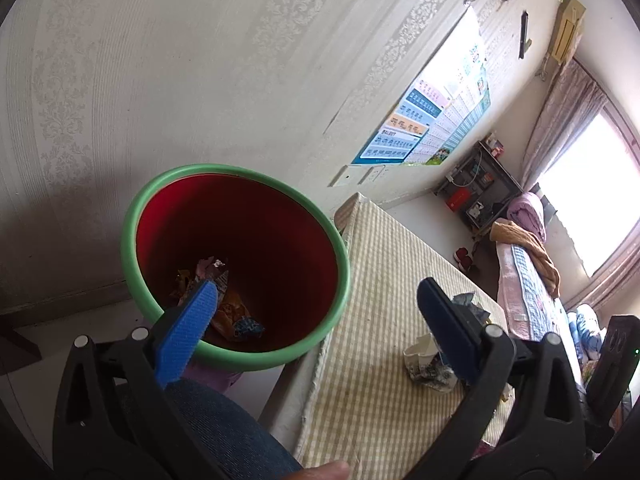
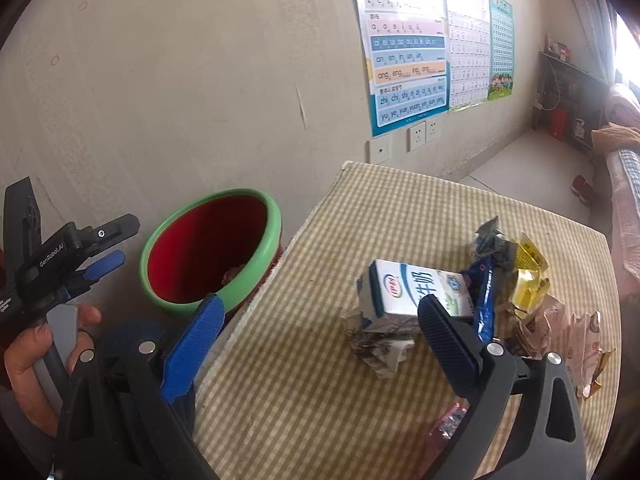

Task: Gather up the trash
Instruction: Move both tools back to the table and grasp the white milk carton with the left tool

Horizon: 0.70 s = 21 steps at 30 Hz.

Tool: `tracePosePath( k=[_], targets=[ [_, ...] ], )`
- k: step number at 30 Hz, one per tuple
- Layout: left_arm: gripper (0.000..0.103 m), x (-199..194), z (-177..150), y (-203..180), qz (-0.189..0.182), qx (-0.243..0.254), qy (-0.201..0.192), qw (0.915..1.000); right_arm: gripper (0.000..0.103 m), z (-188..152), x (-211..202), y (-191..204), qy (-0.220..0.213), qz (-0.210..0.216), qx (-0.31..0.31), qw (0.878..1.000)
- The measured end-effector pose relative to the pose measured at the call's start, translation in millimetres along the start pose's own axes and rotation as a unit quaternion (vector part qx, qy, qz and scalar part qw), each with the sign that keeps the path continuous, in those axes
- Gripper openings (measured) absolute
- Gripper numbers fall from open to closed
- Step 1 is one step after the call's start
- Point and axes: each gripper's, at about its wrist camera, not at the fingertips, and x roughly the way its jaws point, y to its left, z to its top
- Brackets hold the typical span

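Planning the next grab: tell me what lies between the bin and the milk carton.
Only bare checked tablecloth between bin and milk carton, in the right wrist view.

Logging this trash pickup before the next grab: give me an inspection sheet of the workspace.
Surface: checked tablecloth on the table.
Job's things: bin, red inside with a green rim, holds wrappers; crushed milk carton and a wrapper pile lie on the table.
Clutter: nothing seen.
Grippers: left gripper open over the bin, empty; right gripper open, empty.
Cables: nothing seen near the table.
Surroundings: wall charts, sockets, bed.
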Motion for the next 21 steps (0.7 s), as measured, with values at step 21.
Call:
tracePosePath(
  k=[21],
  targets=[
    [0.098,63.6,-60.8,-115.4,-0.104,0.156,0.135,0.9730,0.094,-56.5,-29.7,-132.8,0.013,-0.074,0.126,0.989]
  ],
)
